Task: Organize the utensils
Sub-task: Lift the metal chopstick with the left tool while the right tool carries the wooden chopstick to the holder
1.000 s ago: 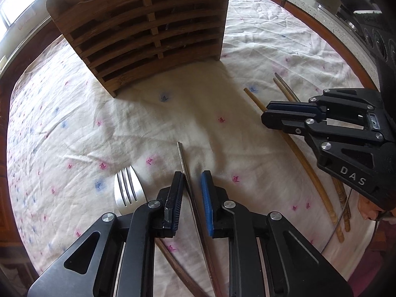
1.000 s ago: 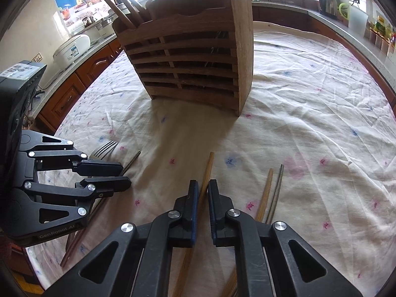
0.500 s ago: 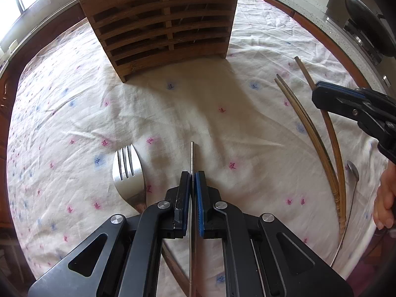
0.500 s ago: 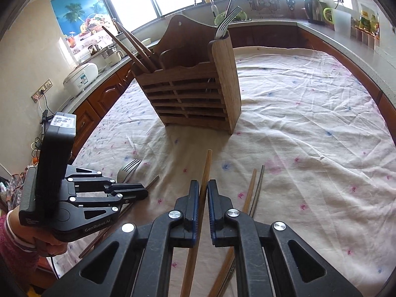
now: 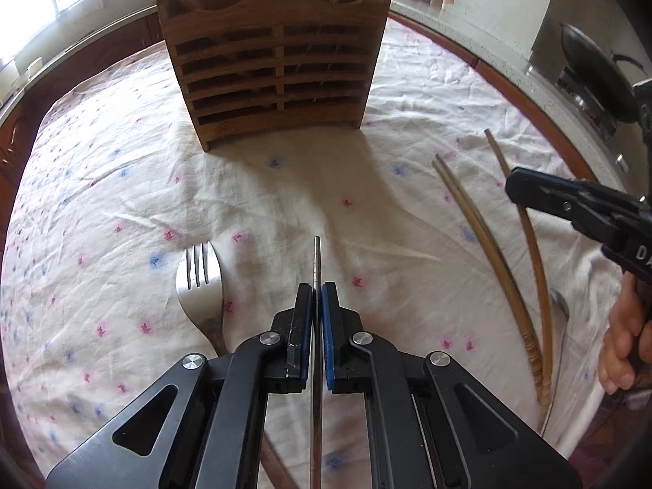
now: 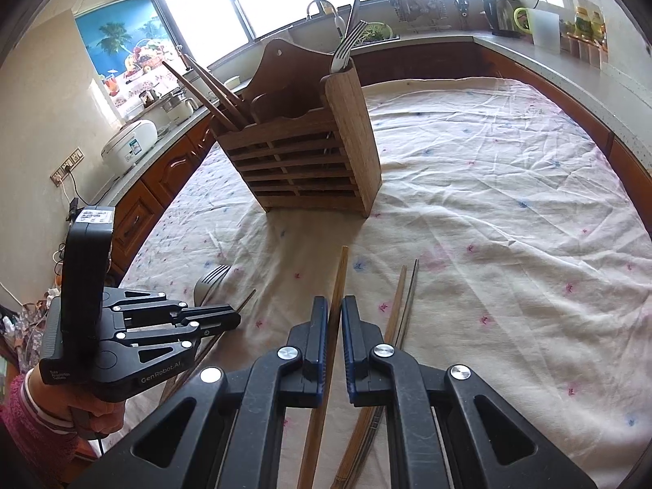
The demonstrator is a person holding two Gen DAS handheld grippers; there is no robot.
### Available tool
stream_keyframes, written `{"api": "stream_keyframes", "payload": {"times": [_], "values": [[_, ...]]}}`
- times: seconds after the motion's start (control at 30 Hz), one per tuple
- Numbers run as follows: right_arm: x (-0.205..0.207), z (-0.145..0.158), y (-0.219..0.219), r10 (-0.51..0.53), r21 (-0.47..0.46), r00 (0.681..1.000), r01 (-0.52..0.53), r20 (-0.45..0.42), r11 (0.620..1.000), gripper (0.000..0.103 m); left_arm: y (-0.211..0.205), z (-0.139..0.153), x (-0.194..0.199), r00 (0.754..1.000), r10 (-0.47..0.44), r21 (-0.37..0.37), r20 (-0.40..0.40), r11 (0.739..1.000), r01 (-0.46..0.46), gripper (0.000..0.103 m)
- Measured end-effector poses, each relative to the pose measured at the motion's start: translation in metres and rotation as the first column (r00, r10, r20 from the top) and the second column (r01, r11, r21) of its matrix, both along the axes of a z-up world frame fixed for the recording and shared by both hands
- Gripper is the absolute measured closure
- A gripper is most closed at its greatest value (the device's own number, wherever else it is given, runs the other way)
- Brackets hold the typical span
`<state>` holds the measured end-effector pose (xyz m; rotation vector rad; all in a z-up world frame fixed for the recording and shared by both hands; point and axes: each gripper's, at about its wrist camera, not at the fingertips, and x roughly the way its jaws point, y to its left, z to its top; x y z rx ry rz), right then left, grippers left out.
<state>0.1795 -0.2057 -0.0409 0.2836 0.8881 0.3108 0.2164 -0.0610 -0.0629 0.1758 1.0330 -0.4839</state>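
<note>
My left gripper (image 5: 317, 291) is shut on a thin metal chopstick (image 5: 316, 261) and holds it above the cloth, pointing at the wooden utensil holder (image 5: 277, 69). My right gripper (image 6: 334, 305) is shut on a wooden chopstick (image 6: 340, 273), lifted, also pointing toward the holder (image 6: 309, 163). The holder has wooden chopsticks (image 6: 203, 89) in its left part and a fork (image 6: 344, 51) in its right part. The left gripper shows at the left of the right wrist view (image 6: 228, 320); the right gripper shows at the right of the left wrist view (image 5: 517, 187).
A metal fork (image 5: 199, 285) lies on the flowered tablecloth (image 5: 122, 187) left of my left gripper. Two more chopsticks (image 5: 476, 228) and a spoon (image 5: 560, 305) lie at the right. A pair of chopsticks (image 6: 403, 297) lies right of my right gripper. Kitchen counters surround the table.
My left gripper closed on the metal chopstick and lifted it. My right gripper rose with the wooden chopstick. Both views pulled back and up from the cloth.
</note>
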Motion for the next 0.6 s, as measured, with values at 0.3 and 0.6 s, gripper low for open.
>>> {"api": "stream_keyframes", "payload": {"times": [0.3,0.6], "values": [[-0.009,0.017,-0.005,-0.017,0.022,0.998,0.016,0.059,1.0,0.096,0.032,0.062,-0.026,0.99,0.087,-0.251,0.107,0.966,-0.058,0.099],[-0.018,0.048,0.003,-0.001,0.021,0.99,-0.002,0.145,1.0,0.097,0.061,0.095,-0.037,0.982,0.137,-0.406,0.134,0.911,-0.072,0.099]]}}
